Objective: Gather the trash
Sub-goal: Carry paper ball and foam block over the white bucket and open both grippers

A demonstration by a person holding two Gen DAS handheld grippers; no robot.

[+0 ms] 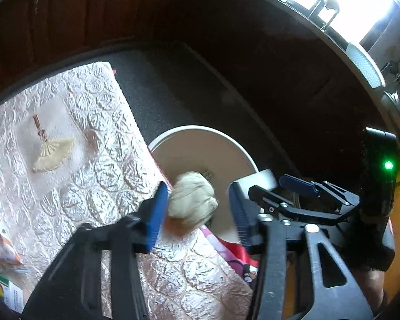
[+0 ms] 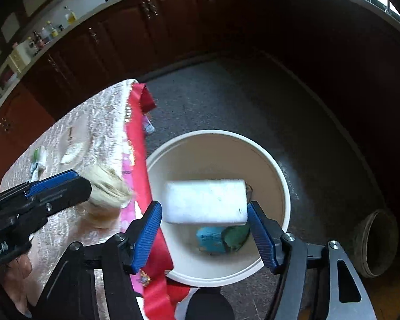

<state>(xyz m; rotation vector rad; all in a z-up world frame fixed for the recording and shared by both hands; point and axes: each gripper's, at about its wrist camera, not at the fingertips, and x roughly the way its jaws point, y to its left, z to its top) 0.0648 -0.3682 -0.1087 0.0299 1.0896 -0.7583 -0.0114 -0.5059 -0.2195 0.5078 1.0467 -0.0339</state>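
White foam, a block of it, sits between the jaws of the right gripper, directly above the open mouth of the white bin. The jaws are spread about as wide as the block itself; the far-side pad looks to touch its end, but blur hides whether the near-side pad does, so I cannot tell if it is pinched or already loose. Down inside the bin, below the jaws, lie 2 pieces already collected: a blue packet and something green beside it.

In the left wrist view, the left gripper has its jaws wide apart, with a crumpled beige wad between them, resting against one blue pad and well short of the other. It appears to rest at the desk's edge, just beside the bin's rim, and is not gripped.

By my reading, the job is partway through: 2 items are binned, the foam is at the point of dropping, and the wad comes after. Beyond the left jaws, a small fan-shaped scrap and printed wrappers remain on the cloth.

An embossed pale pink cloth covers the desk, with a red fabric hanging off its edge. The floor is grey and speckled, ringed by dark wooden kitchen cabinets, with bright window light beyond.
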